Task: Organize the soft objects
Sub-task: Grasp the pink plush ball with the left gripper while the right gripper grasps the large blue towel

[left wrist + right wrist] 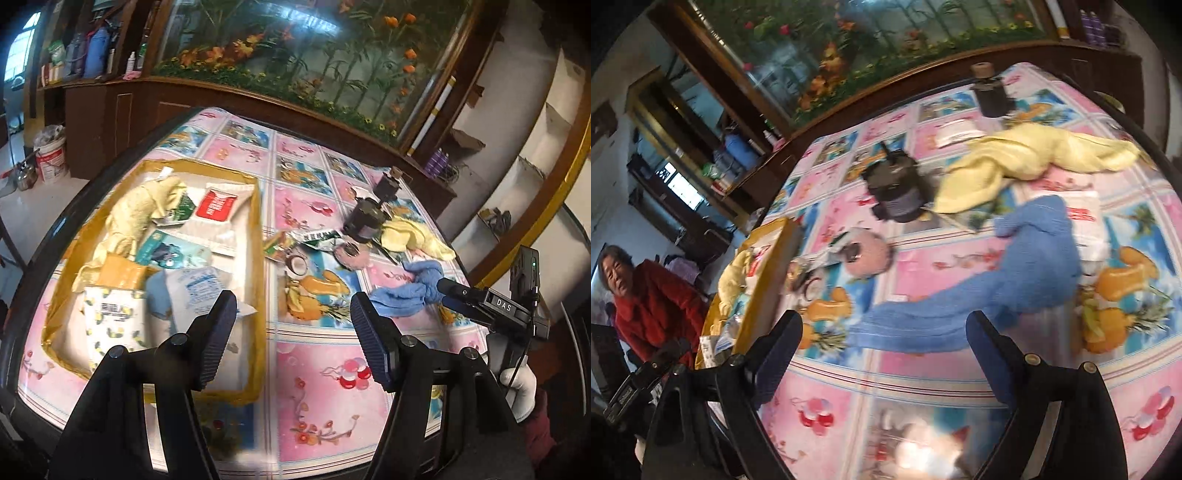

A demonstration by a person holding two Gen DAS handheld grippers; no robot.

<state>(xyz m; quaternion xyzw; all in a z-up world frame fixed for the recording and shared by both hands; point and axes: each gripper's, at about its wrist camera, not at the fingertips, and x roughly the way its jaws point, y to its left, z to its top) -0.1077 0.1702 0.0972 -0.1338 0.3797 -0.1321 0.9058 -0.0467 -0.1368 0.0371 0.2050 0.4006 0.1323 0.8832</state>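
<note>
The left gripper [293,339] hangs above the table [317,373] with its fingers spread wide and nothing between them, its left finger over the near corner of the cardboard box [255,221]. The right gripper [884,354] is likewise spread and empty, poised just short of the near end of the blue towel [1015,280]. That towel lies flat on the flowered tablecloth, bunched into a long strip; in the right wrist view its long axis runs from the lower left, close to the fingers, up to the right, where it swells into a thicker lump partly covering a white packet [1087,221]. Beyond it a yellow towel [1027,155] stretches roughly crosswise, its long axis left to right, with one end beside a dark round jar [897,192]. A pink fuzzy item [871,258] sits between the jar and the box. Inside the box lie another yellow towel [136,218], a red packet [216,205] and a lemon-print packet [110,325].
</note>
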